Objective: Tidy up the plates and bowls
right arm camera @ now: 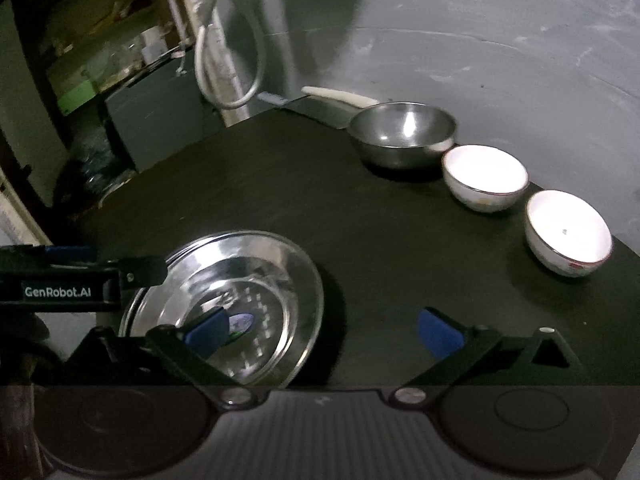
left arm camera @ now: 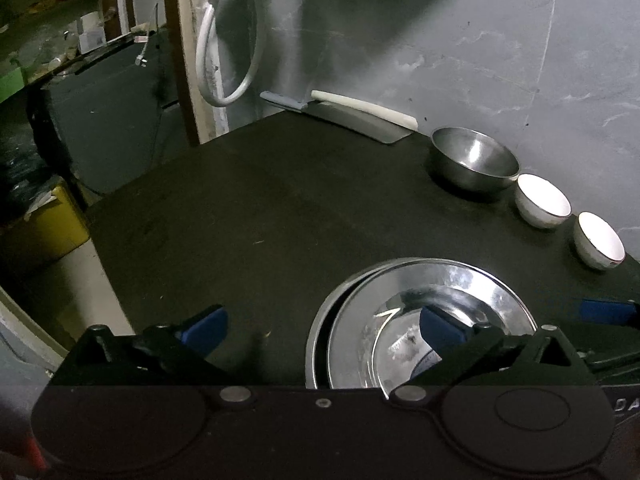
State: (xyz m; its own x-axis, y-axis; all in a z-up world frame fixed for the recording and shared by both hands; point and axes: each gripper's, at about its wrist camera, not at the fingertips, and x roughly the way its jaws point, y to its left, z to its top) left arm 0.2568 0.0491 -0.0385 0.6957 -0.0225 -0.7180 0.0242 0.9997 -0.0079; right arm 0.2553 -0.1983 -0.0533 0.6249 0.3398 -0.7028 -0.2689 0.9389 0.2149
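Steel plates (left arm camera: 424, 304): two, stacked a little askew on the dark table (left arm camera: 248, 208), right in front of you. Thin, stiff, polished metal, likely light and slippery; pinch the raised rim, not the slick centre.
Steel bowl (right arm camera: 402, 134): one, at the back by the wall. Rigid, probably light; take the lip.
White bowls (right arm camera: 485, 178): two, side by side to the right of the steel bowl, apart from each other. They look ceramic, so heavier and chippable; grip the wall across the rim and set down softly.
Left gripper (left arm camera: 322, 326): your fingers are spread wide, holding nothing, one pad over the plates.
Right gripper (right arm camera: 324, 330): spread wide too, empty, left pad above the plates.
Knives (left arm camera: 352, 120): two against the wall; leave them.
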